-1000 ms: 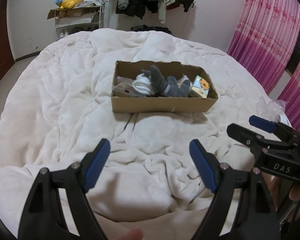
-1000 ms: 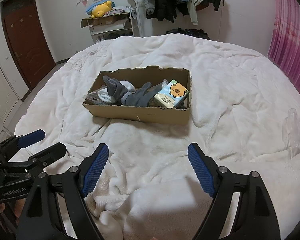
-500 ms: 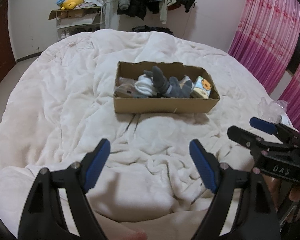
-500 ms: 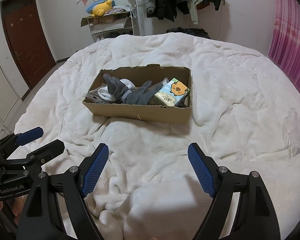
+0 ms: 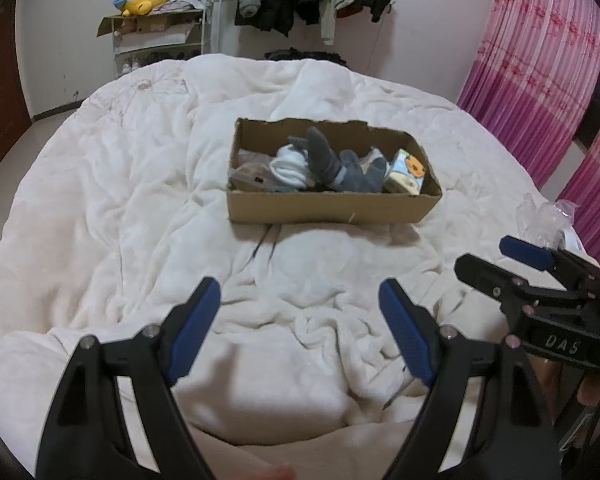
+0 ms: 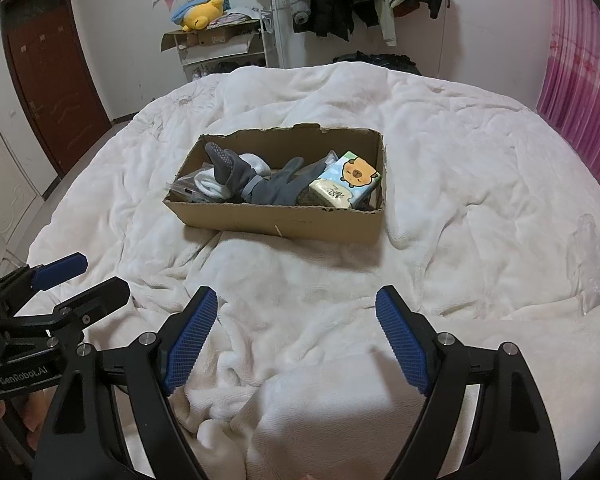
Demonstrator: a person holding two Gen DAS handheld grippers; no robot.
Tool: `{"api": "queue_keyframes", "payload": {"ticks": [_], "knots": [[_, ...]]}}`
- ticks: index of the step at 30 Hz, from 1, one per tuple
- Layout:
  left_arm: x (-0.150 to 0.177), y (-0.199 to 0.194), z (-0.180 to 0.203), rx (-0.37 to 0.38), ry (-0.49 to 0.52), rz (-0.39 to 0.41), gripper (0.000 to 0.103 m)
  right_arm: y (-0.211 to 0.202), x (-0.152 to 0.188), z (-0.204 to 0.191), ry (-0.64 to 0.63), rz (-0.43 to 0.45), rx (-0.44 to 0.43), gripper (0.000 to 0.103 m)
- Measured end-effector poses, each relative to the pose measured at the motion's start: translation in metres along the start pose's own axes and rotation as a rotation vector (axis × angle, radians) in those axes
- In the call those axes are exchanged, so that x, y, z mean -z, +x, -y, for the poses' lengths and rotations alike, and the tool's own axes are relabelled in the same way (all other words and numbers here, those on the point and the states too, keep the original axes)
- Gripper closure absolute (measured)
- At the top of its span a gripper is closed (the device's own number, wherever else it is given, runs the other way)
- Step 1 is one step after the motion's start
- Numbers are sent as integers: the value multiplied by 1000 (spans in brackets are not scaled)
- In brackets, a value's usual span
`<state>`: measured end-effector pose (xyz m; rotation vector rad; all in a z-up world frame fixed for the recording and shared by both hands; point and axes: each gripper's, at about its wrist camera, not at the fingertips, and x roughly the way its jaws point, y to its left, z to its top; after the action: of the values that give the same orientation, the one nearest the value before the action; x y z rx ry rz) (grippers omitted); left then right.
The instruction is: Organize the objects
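A shallow cardboard box [image 6: 284, 184] sits near the middle of a rumpled white blanket [image 6: 440, 168] on a bed. Inside lie grey socks [image 6: 236, 170], a rolled white sock [image 6: 210, 182], a grey glove [image 6: 288, 188] and a tissue pack [image 6: 346, 186] printed with a cartoon bear at the box's right end. The left gripper [image 5: 300, 332] and the right gripper [image 6: 296, 332] both hover low over the blanket, well short of the box, jaws spread wide and holding nothing.

Judging from this, the sorting has not yet begun. To do the first pick well, a gripper should travel forward over the near wall of the box, come down from above on one item only, and close on a firm part, such as the tissue pack's narrow sides or a sock's bunched middle. The socks and glove overlap, so a careless grab could drag a neighbour out.

A clear packet [image 5: 252, 170] at the box's left end is partly buried, and its contents are unreadable. Crinkled clear plastic [image 6: 598, 256] lies at the bed's right edge, cut off by the frame. What lies beneath the socks is hidden.
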<state>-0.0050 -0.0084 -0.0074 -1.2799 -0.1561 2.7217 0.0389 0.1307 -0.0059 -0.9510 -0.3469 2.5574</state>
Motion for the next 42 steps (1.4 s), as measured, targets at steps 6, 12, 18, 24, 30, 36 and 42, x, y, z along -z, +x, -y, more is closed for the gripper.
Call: {"api": "queue_keyframes", "payload": {"ticks": [6,12,18,24,30,36,42], "knots": [[0,0,0,-2,0,0,20,1,0,0,0,-2,0,19],[0,0,0,-1,0,-2,20,1,0,0,0,-3,0,19],[0,2,1,2,1,-5,20,2,1,0,0,-5,0,19],[-1,5,1,8,-2,-7,20,6,4,1,2,-13,-2,19],[-1,6,1,9,-2,-10,20,6,3,1,2,-14,-2,19],[-1,8,1,9,-4,-12,20,7,3,2,2,-15,-2,19],[-1,8,1,10,-4,-10,20,8,4,2,2,-18,-3,19]]}}
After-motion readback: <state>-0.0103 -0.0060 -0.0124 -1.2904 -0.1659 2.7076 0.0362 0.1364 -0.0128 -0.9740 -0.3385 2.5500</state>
